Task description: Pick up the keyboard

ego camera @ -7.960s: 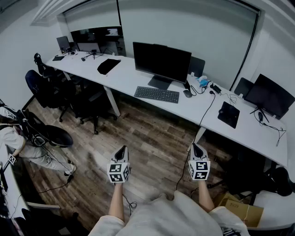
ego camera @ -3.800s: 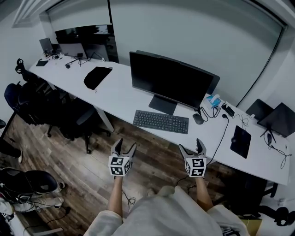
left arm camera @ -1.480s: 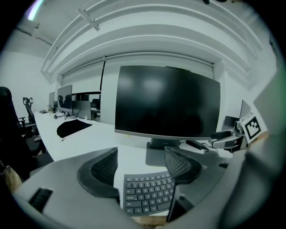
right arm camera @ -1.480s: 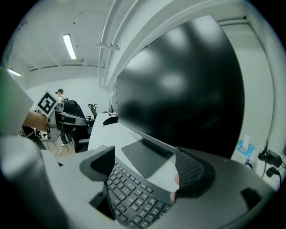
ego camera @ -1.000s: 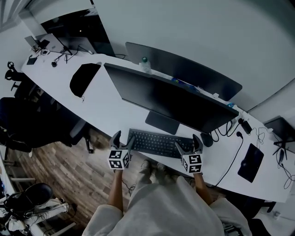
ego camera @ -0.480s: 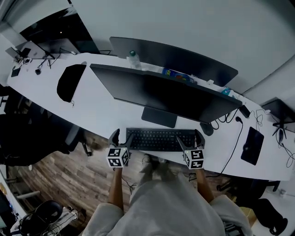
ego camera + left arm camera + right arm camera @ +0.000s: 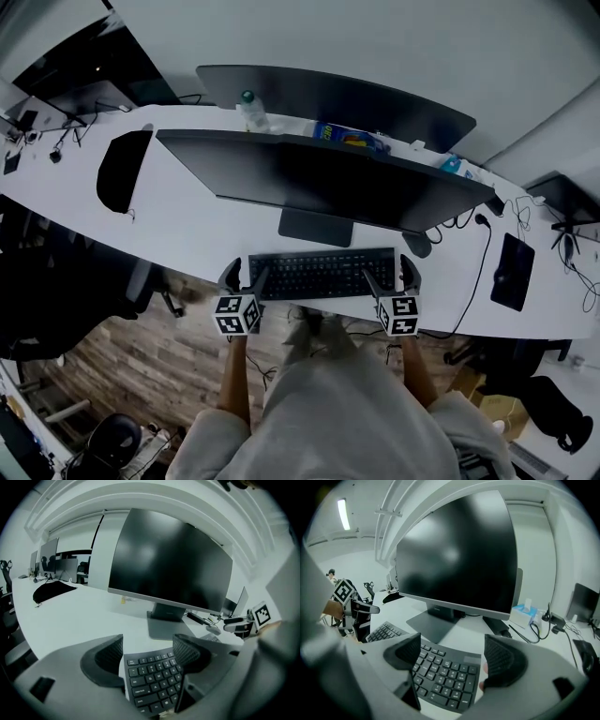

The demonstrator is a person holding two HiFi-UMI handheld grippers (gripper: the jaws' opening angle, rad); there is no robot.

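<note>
Head view: your left tongs (image 7: 246, 274) sit at the keyboard's (image 7: 323, 273) left end and your right tongs (image 7: 390, 274) at its right end. Both pairs are spread open. The keyboard lies flat on the white table (image 7: 187, 230), btwn the two tongs, along the near edge. Just beyond it, on the far side from the tongs, is the monitor (image 7: 319, 183) on its flat stand (image 7: 315, 228). A mouse (image 7: 418, 246) lies just past the right tongs, to their outer side.

Left gripper view: your left tongs (image 7: 147, 656) are open, jaws well apart. The keyboard's (image 7: 152, 677) left end lies btwn them, keys facing up. Can't tell whether either jaw touches it. The monitor (image 7: 168, 559) stands straight ahead of the jaws, w/ the stand (image 7: 166, 625) just past the jaw tips. The right tongs (image 7: 239, 623) show off to the right, over the far end of the keyboard.

Right gripper view: your right tongs (image 7: 450, 656) are open too. The keyboard's (image 7: 445, 674) right end lies btwn the jaws, nearer the left jaw. Contact can't be made out. The monitor (image 7: 459, 550) is ahead of the jaws, and a tissue box (image 7: 524, 613) is ahead and to the right. The left tongs (image 7: 361, 609) show far off to the left.
</note>
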